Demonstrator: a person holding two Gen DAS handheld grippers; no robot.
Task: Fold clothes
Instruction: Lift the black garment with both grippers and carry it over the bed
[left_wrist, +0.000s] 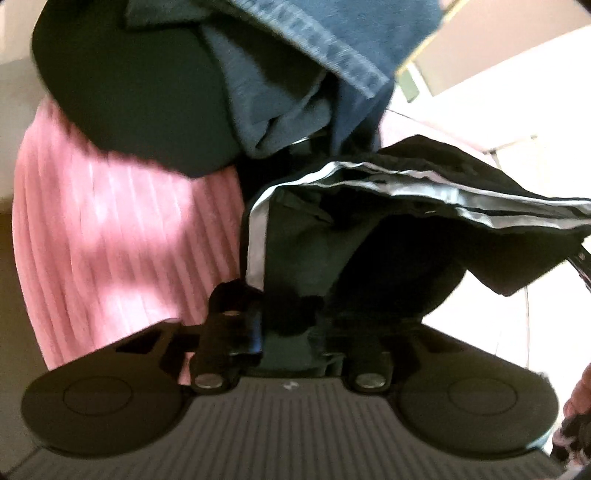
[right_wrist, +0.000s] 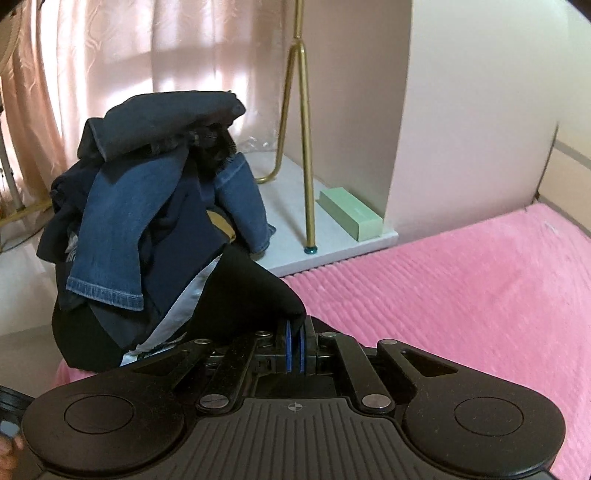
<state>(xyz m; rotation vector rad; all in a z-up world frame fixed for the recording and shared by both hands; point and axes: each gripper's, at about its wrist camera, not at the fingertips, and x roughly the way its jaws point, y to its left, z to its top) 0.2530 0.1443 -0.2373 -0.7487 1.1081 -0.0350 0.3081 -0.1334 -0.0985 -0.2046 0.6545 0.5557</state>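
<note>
Much of the left claw (left_wrist: 291, 314) is lying buried under cloth: the black trousers (left_wrist: 369, 236) with shiny grey stripes are bunching right over its fingers, and only the left-hand finger (left_wrist: 236, 314) is showing. The trousers are running down between the two finger mounts, so it seems to be gripping them, though the tips themselves are hidden. The left wrist view is blurring, and the trousers' far end is running off the right edge. Left of that claw the pink bedspread (left_wrist: 92, 229) is spreading out, soft and ribbed in long lines. Ahead and above it a dark heap is piling up, with a denim jeans leg (left_wrist: 354, 55) and its stitched hem hanging over a grey-blue knit.

From the right wrist view, the pile of clothes (right_wrist: 147, 229) is standing ahead and to the left of the right claw (right_wrist: 295, 350): faded jeans (right_wrist: 110, 236) draping over navy fabric, a mustard scrap peeking out. The right claw's blue-padded fingers are pressing together on a black point of the trousers (right_wrist: 258, 291), which are stretching back toward the pile. Ahead of it brass stand legs (right_wrist: 306, 147) are rising from a white ledge (right_wrist: 295, 236), beside a pale green box (right_wrist: 351, 214). Right of the claw, the pink bedspread (right_wrist: 461, 295) is filling the frame.
</note>
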